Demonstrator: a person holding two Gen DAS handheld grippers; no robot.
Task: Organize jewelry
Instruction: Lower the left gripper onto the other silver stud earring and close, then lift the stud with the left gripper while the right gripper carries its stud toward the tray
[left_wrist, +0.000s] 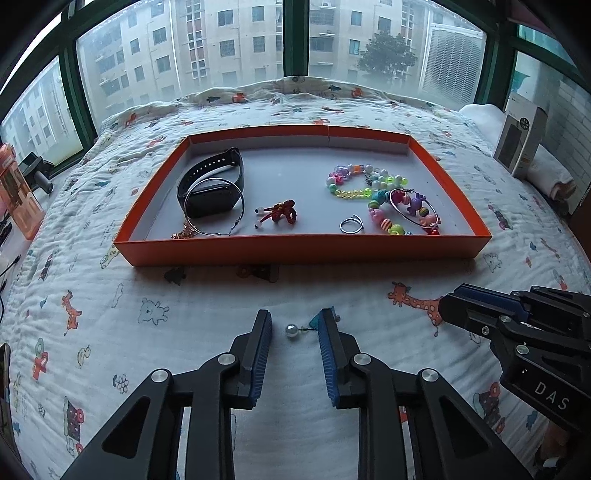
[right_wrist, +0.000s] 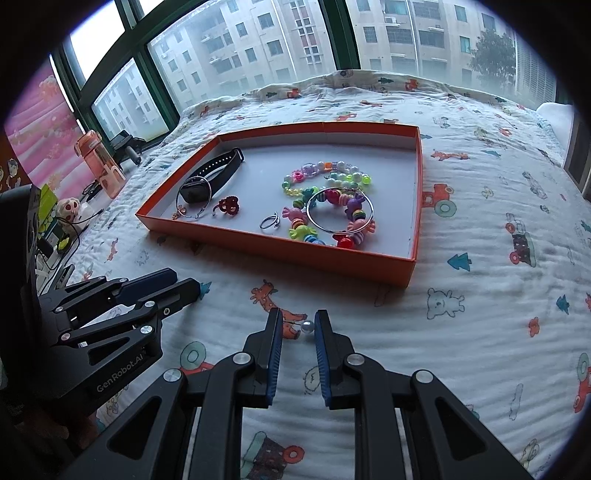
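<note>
Gripping narrowly, your right gripper (right_wrist: 298, 325) pinches a pearl earring (right_wrist: 307, 326) end to end, with the pearl against one pad and the pin against the other. Your left gripper (left_wrist: 295, 326) stands slightly wider around a second pearl earring (left_wrist: 291, 330) on the printed blanket (left_wrist: 184, 295), its left pad clear of the pearl. Both earrings sit outside the orange tray (left_wrist: 295, 251), near its front wall.

White letters "DAS" stand on the right gripper (left_wrist: 448, 308)'s black body, and "GenRobot.AI" on the left gripper (right_wrist: 195, 286)'s body.
</note>
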